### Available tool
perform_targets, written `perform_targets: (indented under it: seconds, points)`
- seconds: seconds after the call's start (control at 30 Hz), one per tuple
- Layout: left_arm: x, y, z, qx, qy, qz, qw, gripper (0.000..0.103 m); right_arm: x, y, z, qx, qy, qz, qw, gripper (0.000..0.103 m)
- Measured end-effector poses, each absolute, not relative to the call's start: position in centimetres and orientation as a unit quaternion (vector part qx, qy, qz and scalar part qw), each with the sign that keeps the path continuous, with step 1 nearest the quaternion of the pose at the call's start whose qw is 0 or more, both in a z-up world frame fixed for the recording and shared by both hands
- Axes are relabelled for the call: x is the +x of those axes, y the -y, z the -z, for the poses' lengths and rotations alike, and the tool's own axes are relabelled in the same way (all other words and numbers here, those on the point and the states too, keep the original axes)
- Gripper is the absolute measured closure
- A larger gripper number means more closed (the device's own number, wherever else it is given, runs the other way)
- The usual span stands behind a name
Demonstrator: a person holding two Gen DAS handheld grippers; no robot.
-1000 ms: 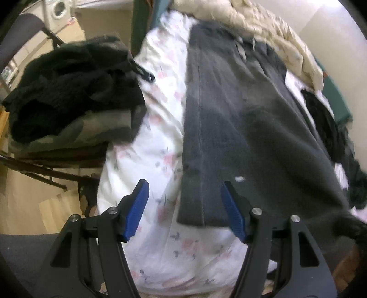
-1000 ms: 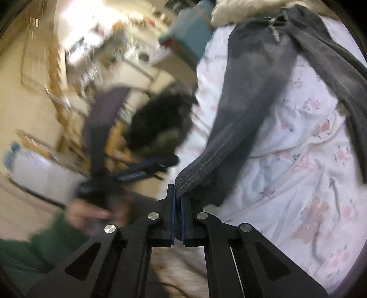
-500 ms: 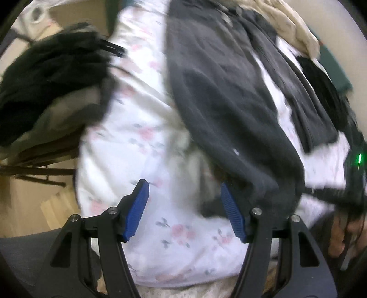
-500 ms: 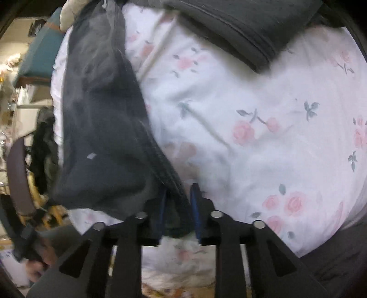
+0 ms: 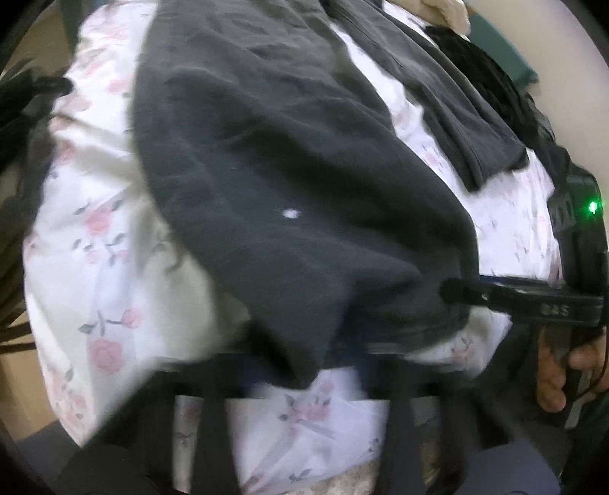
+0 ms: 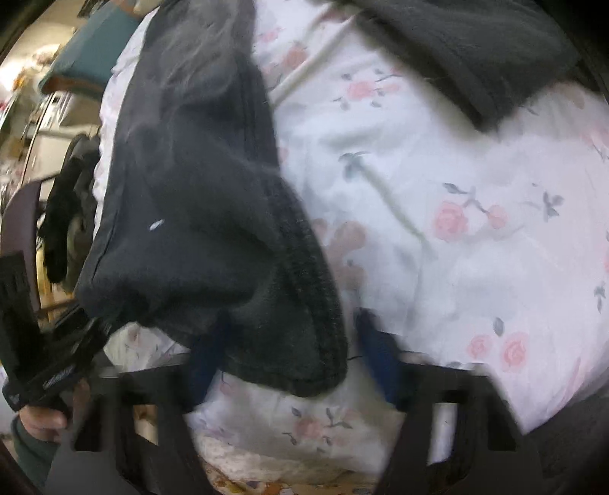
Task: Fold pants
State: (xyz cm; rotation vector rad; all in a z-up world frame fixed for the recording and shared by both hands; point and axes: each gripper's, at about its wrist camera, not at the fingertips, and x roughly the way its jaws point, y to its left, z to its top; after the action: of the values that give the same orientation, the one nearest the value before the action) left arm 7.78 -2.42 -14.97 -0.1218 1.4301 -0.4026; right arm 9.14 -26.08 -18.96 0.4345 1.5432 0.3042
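Dark grey pants (image 5: pixel 285 171) lie lengthwise on a floral bed sheet (image 5: pixel 95 228). One leg runs toward me and the other leg (image 5: pixel 456 95) lies apart to the right. My left gripper (image 5: pixel 304 365) is blurred at the bottom and shut on the near hem's corner. In the right wrist view the same hem (image 6: pixel 297 335) hangs between the blue pads of my right gripper (image 6: pixel 291 354). Its jaws are closing, and the right pad (image 6: pixel 377 354) stands just clear of the cloth. Each view shows the other gripper held by a hand at the hem's far corner.
A heap of black clothes (image 6: pixel 64 228) sits on a chair beyond the bed's left side. A black garment (image 5: pixel 475 64) and a cream duvet (image 5: pixel 445 7) lie at the far end. A teal cushion (image 6: pixel 87 57) shows at top left.
Both grippers dropped to the near hem of the pants leg. The left jaws went from wide open to shut on the cloth. The right jaws, earlier shut on the hem, now stand apart around it.
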Motion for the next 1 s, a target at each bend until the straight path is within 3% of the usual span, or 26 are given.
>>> perform_targets:
  seconds: [0.07,0.1,0.27,0.4,0.63,0.73,0.83,0.9,0.93,1.0]
  points:
    - [7.2,2.1,14.1,-0.061,-0.655,0.183,0.731,0.099,8.7,25.7,18.2,0.192,-0.682,-0.154,0.689,0.075]
    - [6.7,1.4,12.9,-0.077,-0.649,0.184,0.735,0.099,8.5,25.7,17.7,0.195,-0.677,-0.169,0.689,0.092]
    - [4.0,-3.6,7.3,-0.133,-0.616,0.177,0.756,0.101,6.0,24.2,13.2,0.213,-0.637,-0.25,0.697,0.092]
    - [2.0,-7.3,7.1,-0.141,-0.635,0.143,0.746,0.101,4.1,22.9,11.2,0.236,-0.624,-0.274,0.693,0.093]
    - [1.8,-8.1,11.4,-0.089,-0.686,0.102,0.715,0.101,3.9,19.8,17.2,0.195,-0.689,-0.209,0.665,0.093]
    - [1.8,-6.4,13.3,-0.018,-0.707,0.077,0.703,0.099,3.8,18.9,20.5,0.17,-0.727,-0.173,0.642,0.089]
    - [1.8,-6.3,13.3,-0.005,-0.712,0.059,0.7,0.095,3.8,18.2,19.7,0.149,-0.724,-0.171,0.651,0.08]
    - [1.7,-6.8,12.2,-0.024,-0.7,0.056,0.712,0.085,3.9,19.0,18.8,0.174,-0.73,-0.172,0.638,0.074]
    - [1.5,-7.4,11.2,-0.033,-0.685,0.049,0.726,0.064,4.3,19.6,18.1,0.189,-0.726,-0.169,0.639,0.074]
    - [1.5,-8.3,9.9,-0.037,-0.652,0.032,0.756,0.035,4.9,21.4,15.9,0.188,-0.708,-0.145,0.664,0.064]
